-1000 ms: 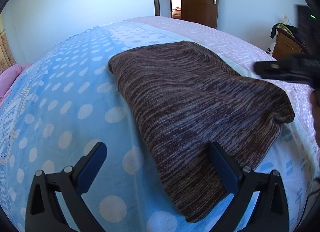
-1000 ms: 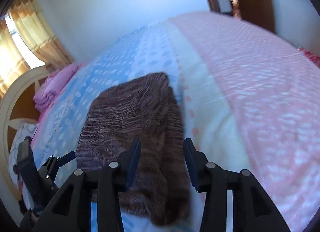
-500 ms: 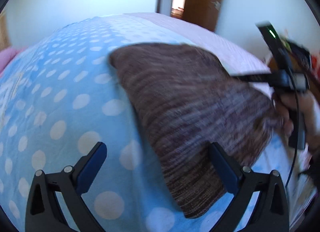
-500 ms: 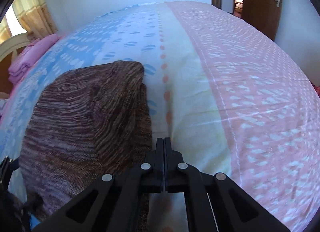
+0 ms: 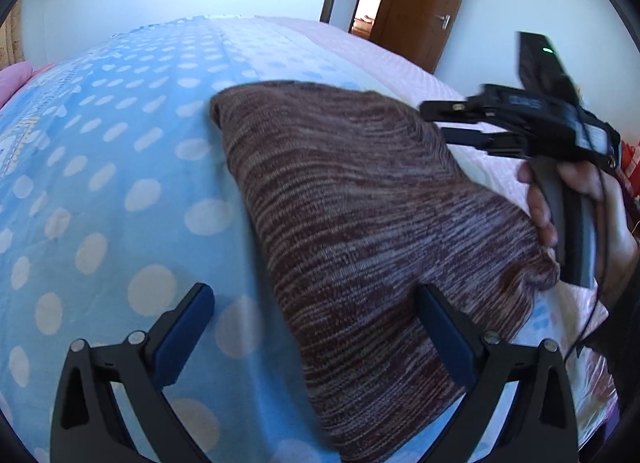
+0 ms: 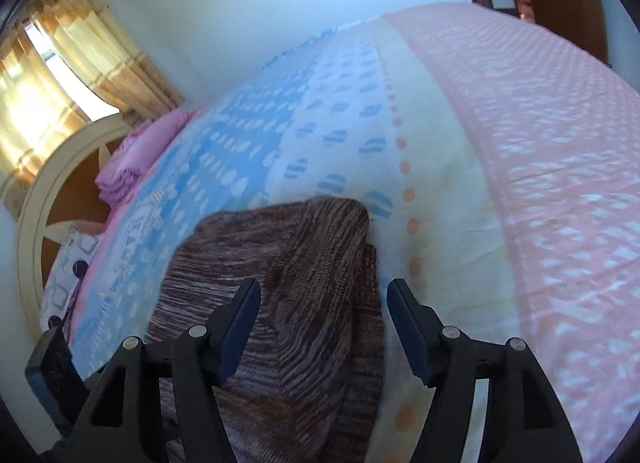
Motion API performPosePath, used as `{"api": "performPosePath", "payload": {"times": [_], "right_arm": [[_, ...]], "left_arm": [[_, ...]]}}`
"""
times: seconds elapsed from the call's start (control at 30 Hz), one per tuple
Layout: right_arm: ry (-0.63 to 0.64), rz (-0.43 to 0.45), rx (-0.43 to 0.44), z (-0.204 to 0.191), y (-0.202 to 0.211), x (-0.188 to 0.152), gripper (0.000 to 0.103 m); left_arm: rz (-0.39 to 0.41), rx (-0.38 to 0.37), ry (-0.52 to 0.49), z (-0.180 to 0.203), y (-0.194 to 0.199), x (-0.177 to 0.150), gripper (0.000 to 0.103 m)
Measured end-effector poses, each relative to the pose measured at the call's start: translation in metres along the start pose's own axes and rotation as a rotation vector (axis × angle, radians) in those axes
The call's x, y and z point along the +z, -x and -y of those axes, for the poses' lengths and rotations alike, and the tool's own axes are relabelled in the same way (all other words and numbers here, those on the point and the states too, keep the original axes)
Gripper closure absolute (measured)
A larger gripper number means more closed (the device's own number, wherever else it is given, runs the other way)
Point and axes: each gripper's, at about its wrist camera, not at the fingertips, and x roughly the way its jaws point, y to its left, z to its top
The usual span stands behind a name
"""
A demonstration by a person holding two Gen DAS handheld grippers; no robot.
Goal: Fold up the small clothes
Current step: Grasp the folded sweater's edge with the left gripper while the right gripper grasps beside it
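Note:
A folded brown striped knit garment (image 5: 360,203) lies on the bed's blue dotted sheet (image 5: 120,183). My left gripper (image 5: 314,303) stands open low over the garment's near corner; the cloth's left edge runs between its fingers, and the pads do not press it. In the right wrist view the garment (image 6: 288,283) sits under my right gripper (image 6: 324,299), whose jaws are opening over its right edge with no pad pressing the cloth. In the left wrist view the right gripper (image 5: 444,123) hovers at the garment's far right side, held by a hand (image 5: 540,207).
The bedspread turns cream and then pink (image 6: 560,143) to the right of the garment. Folded pink bedding (image 6: 136,159) lies by the curved headboard (image 6: 36,215), with curtains (image 6: 80,43) behind. A brown door (image 5: 424,3) stands open past the bed's far end.
The right gripper's jaws, half open a second ago, shut completely and now stand apart again. It moved back over the garment's right edge. The left gripper rolled a little and stayed in place.

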Motion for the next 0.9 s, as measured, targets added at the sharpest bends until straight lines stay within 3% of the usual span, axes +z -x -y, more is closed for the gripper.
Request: {"api": "performPosePath", "payload": {"times": [0.23,0.33,0.37,0.43,0.67,0.77,0.9], "right_arm": [[-0.128,0.016,0.175,0.032,-0.025,0.013,0.037],[-0.134,0.016,0.192,0.031,-0.031,0.019,0.037],[-0.125,0.008,0.195,0.029,-0.034,0.021,0.039],[-0.116,-0.033,0.216,0.023,-0.046,0.024,0.062],[-0.110,-0.019,0.209,0.016,-0.054,0.022,0.071],[-0.067,0.007,0.145,0.005,-0.049,0.019,0.073],[-0.050,0.038,0.102,-0.007,-0.037,0.014,0.078]], "left_arm": [[-0.022,0.028,-0.050,0.009,-0.006,-0.002,0.000],[-0.022,0.025,-0.053,0.011,-0.007,-0.002,0.000],[-0.022,0.024,-0.053,0.011,-0.007,-0.002,0.000],[-0.023,0.021,-0.055,0.011,-0.008,-0.002,0.000],[-0.018,-0.005,-0.061,0.010,-0.009,0.001,0.003],[-0.004,-0.019,-0.075,0.015,-0.004,-0.001,0.019],[0.005,-0.013,-0.116,0.026,0.005,-0.005,0.052]]}}
